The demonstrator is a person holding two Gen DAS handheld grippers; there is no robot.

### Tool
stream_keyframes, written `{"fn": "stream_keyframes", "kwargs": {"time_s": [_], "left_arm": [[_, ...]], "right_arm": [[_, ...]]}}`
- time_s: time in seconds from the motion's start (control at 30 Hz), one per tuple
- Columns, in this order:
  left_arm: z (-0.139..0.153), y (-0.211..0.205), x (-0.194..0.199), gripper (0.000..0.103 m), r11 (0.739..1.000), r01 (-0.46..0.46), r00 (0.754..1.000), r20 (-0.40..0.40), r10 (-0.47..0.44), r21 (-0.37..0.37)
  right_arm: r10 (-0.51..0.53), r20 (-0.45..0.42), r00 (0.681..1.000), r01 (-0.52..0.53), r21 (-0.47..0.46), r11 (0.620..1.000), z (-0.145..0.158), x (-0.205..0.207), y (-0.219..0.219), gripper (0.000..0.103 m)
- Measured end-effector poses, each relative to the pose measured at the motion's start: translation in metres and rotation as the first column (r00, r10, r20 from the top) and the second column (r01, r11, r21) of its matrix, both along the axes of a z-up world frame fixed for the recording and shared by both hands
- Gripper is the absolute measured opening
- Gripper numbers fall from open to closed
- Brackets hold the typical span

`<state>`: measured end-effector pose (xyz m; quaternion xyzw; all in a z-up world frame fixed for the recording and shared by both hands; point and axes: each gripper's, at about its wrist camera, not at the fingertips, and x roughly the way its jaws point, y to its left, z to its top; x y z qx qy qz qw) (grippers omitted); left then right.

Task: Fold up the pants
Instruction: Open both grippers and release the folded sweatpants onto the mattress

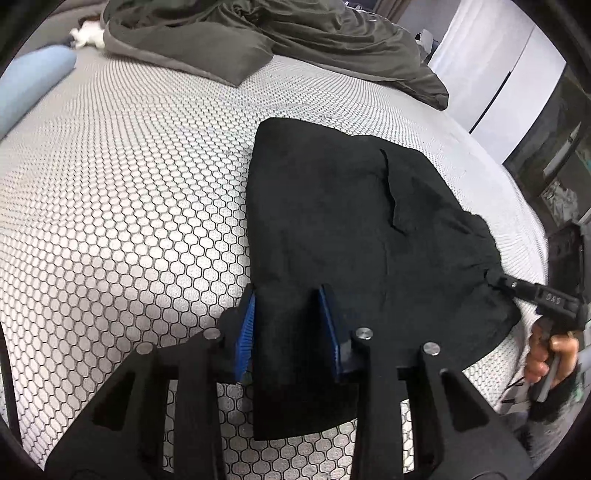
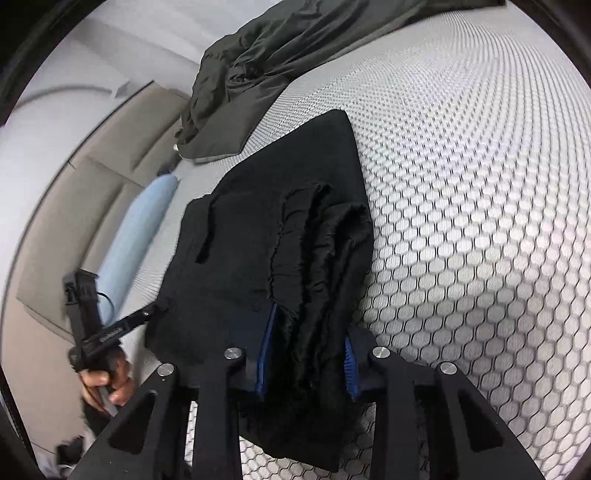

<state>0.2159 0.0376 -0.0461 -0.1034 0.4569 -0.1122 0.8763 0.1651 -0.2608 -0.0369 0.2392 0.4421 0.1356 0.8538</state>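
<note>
Black pants (image 1: 332,206) lie folded into a thick stack on the honeycomb-patterned mattress (image 1: 129,184). In the left wrist view my left gripper (image 1: 287,295) is shut on the pants' near edge, with dark cloth filling the gap between the blue pads (image 1: 245,332). At the right of that view my right gripper (image 1: 498,282) pinches the bunched side edge, with a hand (image 1: 550,354) on its handle. The right wrist view shows the right gripper (image 2: 311,321) shut on the layered folds of the pants (image 2: 266,229). The left gripper (image 2: 153,309) bites the corner at the left.
A crumpled grey-green duvet (image 1: 258,40) lies along the far side of the bed. A light blue bolster (image 1: 33,81) and a small white soft object (image 1: 88,35) sit at the far left. White wardrobe doors (image 1: 491,81) stand beyond the right edge, and a beige padded headboard (image 2: 92,184) stands behind the bolster.
</note>
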Motion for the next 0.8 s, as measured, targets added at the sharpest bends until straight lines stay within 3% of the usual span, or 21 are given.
{"fn": "stream_keyframes", "kwargs": {"time_s": [0.13,0.3,0.37,0.43,0.47,0.53,0.63,0.77,0.8], "left_arm": [[0.007,-0.009,-0.013,0.029,0.998,0.009,1.0,0.025,-0.01,0.059],[0.007,-0.011,-0.001,0.029,0.999,0.001,1.0,0.027,-0.003,0.053],[0.013,-0.013,-0.012,0.029,0.997,-0.004,0.999,0.043,0.0,0.075],[0.019,-0.015,-0.014,0.029,0.994,-0.003,0.998,0.065,-0.004,0.108],[0.023,-0.015,-0.018,0.033,0.993,-0.005,0.997,0.078,-0.004,0.116],[0.033,-0.015,-0.033,0.043,0.992,-0.018,0.993,0.116,0.004,0.126],[0.047,-0.016,-0.053,0.08,0.985,-0.053,0.979,0.204,0.018,0.165],[0.063,-0.021,-0.079,0.103,0.972,-0.093,0.948,0.319,0.02,0.214],[0.068,-0.021,-0.085,0.103,0.972,-0.099,0.942,0.335,0.022,0.215]], "right_arm": [[0.023,0.043,0.999,-0.019,-0.111,0.994,0.006,0.0,0.014,0.034],[0.005,0.046,0.999,0.001,-0.128,0.992,0.0,0.005,0.015,0.035],[0.016,0.048,0.999,-0.008,-0.158,0.987,0.004,0.002,0.019,0.041],[0.019,0.073,0.997,-0.004,-0.199,0.98,0.011,-0.003,0.022,0.054],[0.016,0.09,0.996,0.004,-0.219,0.976,0.016,-0.006,0.023,0.059],[0.019,0.132,0.991,0.013,-0.238,0.971,0.026,-0.013,0.026,0.083],[0.035,0.223,0.974,0.03,-0.282,0.959,0.046,-0.032,0.034,0.1],[0.089,0.348,0.933,0.031,-0.323,0.946,0.068,-0.061,0.052,0.103],[0.094,0.366,0.926,0.033,-0.327,0.945,0.07,-0.067,0.055,0.103]]}}
